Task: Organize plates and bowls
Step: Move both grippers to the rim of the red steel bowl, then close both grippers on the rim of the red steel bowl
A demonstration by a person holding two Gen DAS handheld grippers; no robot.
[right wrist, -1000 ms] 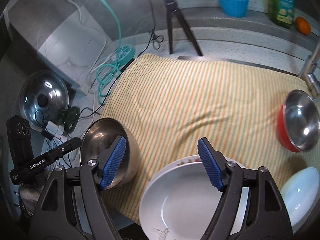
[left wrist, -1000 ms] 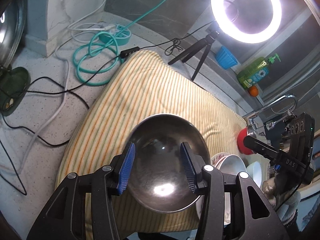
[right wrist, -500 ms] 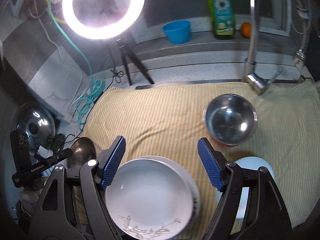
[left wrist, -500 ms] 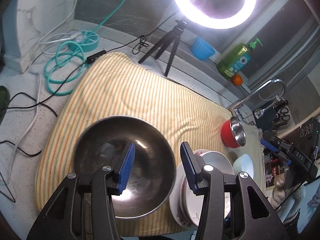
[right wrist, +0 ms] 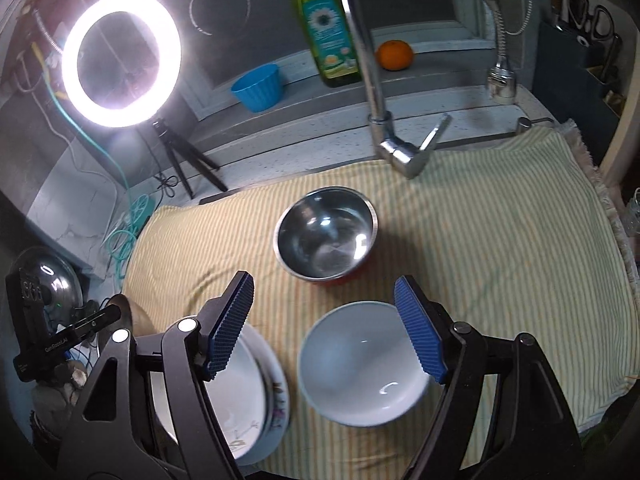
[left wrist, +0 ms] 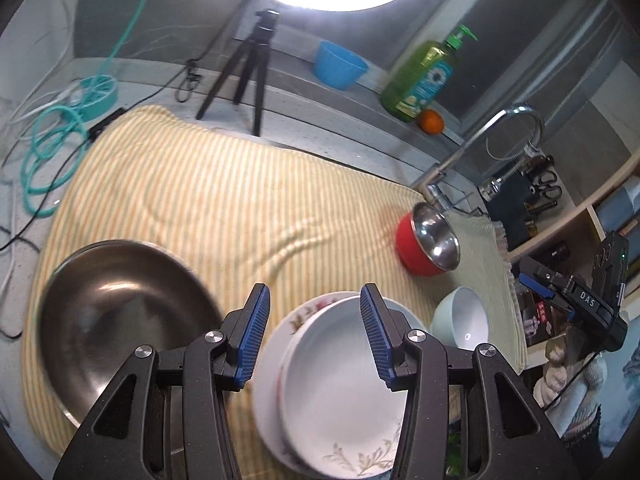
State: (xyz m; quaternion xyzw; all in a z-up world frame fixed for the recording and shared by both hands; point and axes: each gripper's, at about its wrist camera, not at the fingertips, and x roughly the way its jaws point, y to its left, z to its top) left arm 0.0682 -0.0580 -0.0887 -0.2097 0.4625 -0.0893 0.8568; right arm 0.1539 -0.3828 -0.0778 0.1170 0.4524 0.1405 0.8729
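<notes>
A large steel bowl [left wrist: 116, 312] sits at the near left of the striped towel [left wrist: 208, 196]. Beside it is a stack of white plates [left wrist: 340, 392] with flower patterns. My left gripper [left wrist: 314, 338] is open and empty, above the far edge of the stack. A pale blue-white bowl [right wrist: 362, 364] lies right of the plates, and my right gripper [right wrist: 326, 330] is open and empty just above its far rim. A red bowl with a steel inside [right wrist: 326, 236] stands behind it. The plate stack also shows in the right wrist view [right wrist: 240, 396].
A ring light on a tripod [right wrist: 120, 66], a blue cup [right wrist: 256, 86], a green soap bottle [right wrist: 328, 36] and an orange [right wrist: 394, 55] stand on the back ledge. A faucet [right wrist: 372, 92] rises over the towel. Teal hose and cables [left wrist: 52, 148] lie to the left.
Both grippers have swung to the right. The left one has gone from over the steel bowl to over the plates. The right one has gone from over the plates to over the pale bowl.
</notes>
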